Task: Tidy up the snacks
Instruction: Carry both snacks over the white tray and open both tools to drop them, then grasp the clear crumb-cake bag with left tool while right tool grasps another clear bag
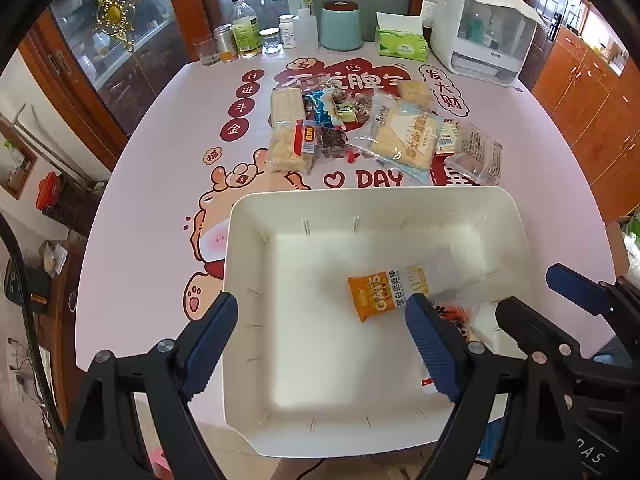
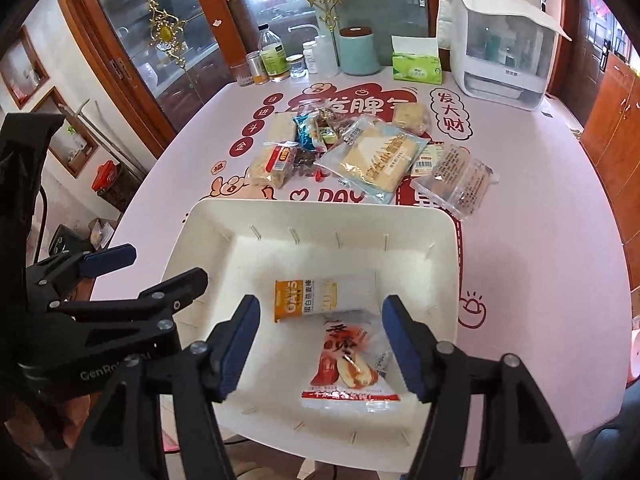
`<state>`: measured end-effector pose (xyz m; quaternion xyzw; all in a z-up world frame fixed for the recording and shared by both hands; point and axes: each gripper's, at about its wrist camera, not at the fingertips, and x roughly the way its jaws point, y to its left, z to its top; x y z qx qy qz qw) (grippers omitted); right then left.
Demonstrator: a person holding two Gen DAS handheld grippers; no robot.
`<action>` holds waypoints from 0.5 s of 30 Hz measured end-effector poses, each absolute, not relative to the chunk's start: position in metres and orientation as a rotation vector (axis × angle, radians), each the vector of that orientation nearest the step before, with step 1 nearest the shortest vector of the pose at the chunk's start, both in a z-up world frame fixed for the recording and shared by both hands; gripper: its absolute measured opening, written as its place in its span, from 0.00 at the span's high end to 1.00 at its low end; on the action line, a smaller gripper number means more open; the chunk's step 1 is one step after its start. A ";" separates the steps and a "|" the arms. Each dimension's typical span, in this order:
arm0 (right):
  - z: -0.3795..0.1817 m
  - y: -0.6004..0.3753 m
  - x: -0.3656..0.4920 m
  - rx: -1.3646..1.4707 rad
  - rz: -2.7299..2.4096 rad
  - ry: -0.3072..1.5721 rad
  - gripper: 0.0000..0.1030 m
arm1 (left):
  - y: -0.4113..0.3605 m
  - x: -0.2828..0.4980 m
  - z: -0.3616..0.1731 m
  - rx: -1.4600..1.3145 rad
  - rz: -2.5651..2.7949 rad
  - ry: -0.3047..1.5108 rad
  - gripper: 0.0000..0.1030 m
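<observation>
A white bin (image 1: 248, 240) (image 2: 208, 216) sits at the table's near edge. Inside lie an orange oat bar packet (image 1: 378, 296) (image 2: 306, 294) and a red-and-white date snack packet (image 2: 350, 368), partly hidden in the left wrist view (image 1: 460, 316). A pile of snack packets (image 1: 384, 128) (image 2: 360, 152) lies beyond the bin. My left gripper (image 1: 320, 344) is open and empty above the bin. My right gripper (image 2: 320, 344) is open and empty above the date packet; it also shows in the left wrist view (image 1: 560, 296).
Bottles and jars (image 1: 248, 32), a teal canister (image 1: 342, 26), a green tissue box (image 1: 402, 42) and a white appliance (image 1: 484, 28) stand along the table's far edge. Wooden cabinets surround the printed tablecloth (image 1: 160, 200).
</observation>
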<state>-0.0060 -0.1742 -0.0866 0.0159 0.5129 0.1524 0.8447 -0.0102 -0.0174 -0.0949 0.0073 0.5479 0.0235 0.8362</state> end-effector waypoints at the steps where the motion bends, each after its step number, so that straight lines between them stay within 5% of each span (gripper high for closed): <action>1: -0.087 -0.174 -0.006 0.033 0.322 1.082 0.38 | -0.018 -0.011 -0.095 0.014 0.052 1.159 0.17; 15: -0.078 -0.181 -0.014 0.010 0.350 1.049 0.38 | -0.028 -0.023 -0.077 -0.017 0.090 1.090 0.17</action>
